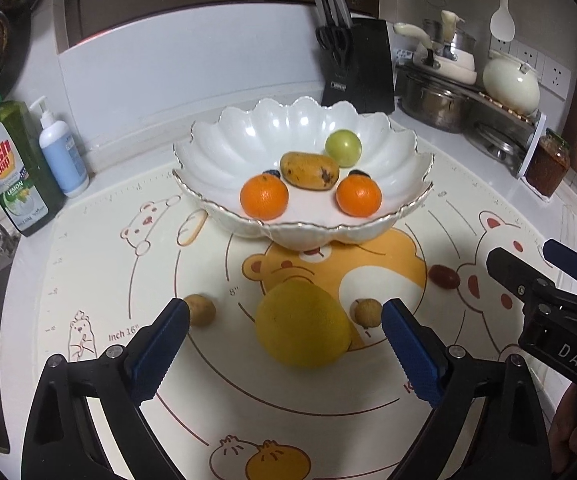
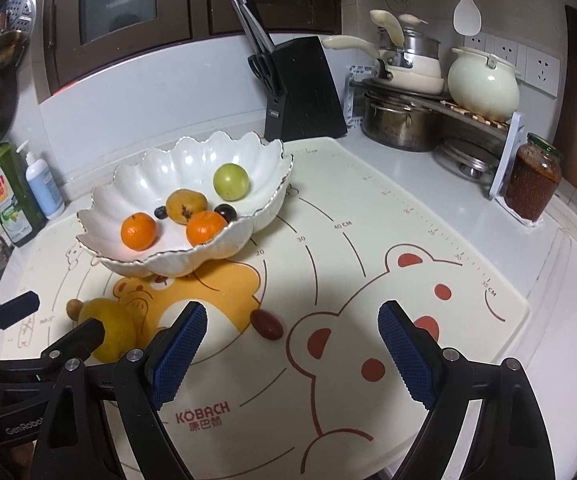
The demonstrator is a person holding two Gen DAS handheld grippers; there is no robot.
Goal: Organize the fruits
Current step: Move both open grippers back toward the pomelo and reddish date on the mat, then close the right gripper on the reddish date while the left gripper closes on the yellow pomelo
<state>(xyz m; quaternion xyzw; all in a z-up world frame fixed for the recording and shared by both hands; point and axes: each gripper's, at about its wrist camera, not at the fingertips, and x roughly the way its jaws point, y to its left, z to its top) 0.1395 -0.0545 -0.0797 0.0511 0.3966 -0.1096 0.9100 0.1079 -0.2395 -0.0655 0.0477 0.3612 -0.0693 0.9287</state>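
Note:
A white scalloped bowl [image 1: 224, 136] [image 2: 140, 184] stands on the bear-print mat. It holds two oranges [image 1: 264, 197], a spotted yellow fruit [image 1: 308, 170], a green round fruit [image 1: 343, 147] and small dark fruits. On the mat in front lie a large yellow lemon [image 1: 302, 326] [image 2: 108, 332], two small brown fruits [image 1: 200, 310] [image 1: 365, 312] and a dark red fruit [image 1: 443, 277] [image 2: 266, 324]. My left gripper [image 1: 286, 344] is open, with its fingers either side of the lemon. My right gripper [image 2: 292, 350] is open and empty, just right of the red fruit.
Dish soap [image 1: 12, 168] and a pump bottle [image 1: 62, 152] stand at the left. A knife block [image 1: 358, 68], pots on a rack [image 1: 436, 100], a cream pot [image 2: 482, 84] and a sauce jar [image 2: 532, 182] stand at the back right.

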